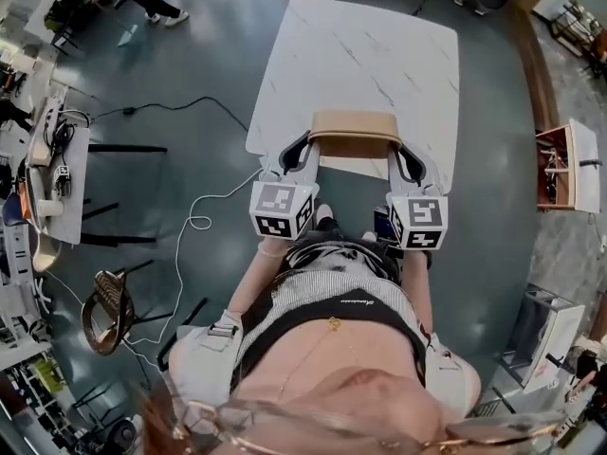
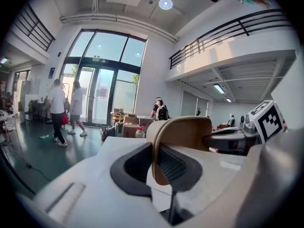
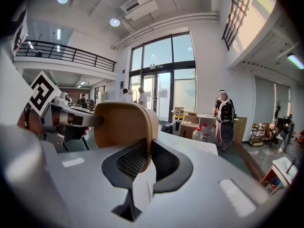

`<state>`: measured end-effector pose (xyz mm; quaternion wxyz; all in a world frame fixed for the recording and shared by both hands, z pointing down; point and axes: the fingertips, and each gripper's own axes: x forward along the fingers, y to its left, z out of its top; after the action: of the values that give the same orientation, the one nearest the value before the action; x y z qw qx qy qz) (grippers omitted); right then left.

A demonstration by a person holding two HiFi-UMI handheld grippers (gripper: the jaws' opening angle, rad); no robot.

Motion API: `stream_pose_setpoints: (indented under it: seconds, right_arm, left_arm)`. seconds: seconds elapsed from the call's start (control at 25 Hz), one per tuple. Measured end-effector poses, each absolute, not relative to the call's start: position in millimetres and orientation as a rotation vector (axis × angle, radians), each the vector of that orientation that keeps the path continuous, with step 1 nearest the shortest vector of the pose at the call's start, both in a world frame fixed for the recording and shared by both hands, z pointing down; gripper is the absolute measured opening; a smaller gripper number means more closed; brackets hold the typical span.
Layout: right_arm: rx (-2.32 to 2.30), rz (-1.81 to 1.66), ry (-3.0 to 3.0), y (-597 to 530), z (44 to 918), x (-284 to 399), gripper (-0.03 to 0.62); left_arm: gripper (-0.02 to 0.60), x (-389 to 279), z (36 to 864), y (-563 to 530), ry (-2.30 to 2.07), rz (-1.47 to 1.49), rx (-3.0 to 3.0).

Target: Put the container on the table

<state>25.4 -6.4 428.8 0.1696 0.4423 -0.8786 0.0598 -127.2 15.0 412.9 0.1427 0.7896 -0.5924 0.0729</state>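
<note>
A: What can't be made out?

B: The container shows only its tan rim and wall, and both ends are covered by jaws. I cannot tell whether it is resting on the surface or held just above it. From the head view it lies across the surface's near edge. A white slip hangs under the right jaws, its print too small to read. The person's hands are hidden behind the marker cubes.

A: Tools?

B: The left tool has its jaws pinching the container's left end wall, one pad inside and one outside. The right tool is clamped the same way on the right end wall.

A: Count?

B: One container, two tools and one white marbled surface, with nothing else on the surface that I can see. There are two marker cubes, left and right. One cable runs across the floor on the person's left.
</note>
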Motion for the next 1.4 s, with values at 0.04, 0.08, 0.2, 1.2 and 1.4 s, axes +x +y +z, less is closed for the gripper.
stream_pose_setpoints:
  seconds: [0.04,0.08,0.2,1.2,1.4]
  right_arm:
    - [1.269,0.171,-2.490,-8.7,429.6,22.2,0.060]
    - [1.283,0.173,-2.483,-10.9,430.4,19.6,0.061]
    - [1.327,0.187,-2.454,-14.7,434.0,15.9,0.061]
    - [1.273,0.209,-2.483,-128.2,431.1,49.3,0.061]
    - [1.286,0.231,-2.480,-145.7,435.2,71.5,0.060]
  left_arm:
    - [0.034,-130.6,413.7,11.2,-1.697,0.212,2.286]
    - [0.034,-133.4,414.4,7.3,-1.685,0.214,2.297]
    - [0.034,-137.7,416.4,-3.6,-1.640,0.226,2.328]
    - [0.032,-103.9,411.8,-113.9,-1.688,0.250,2.285]
    - [0.034,-81.5,416.4,-129.3,-1.671,0.267,2.281]
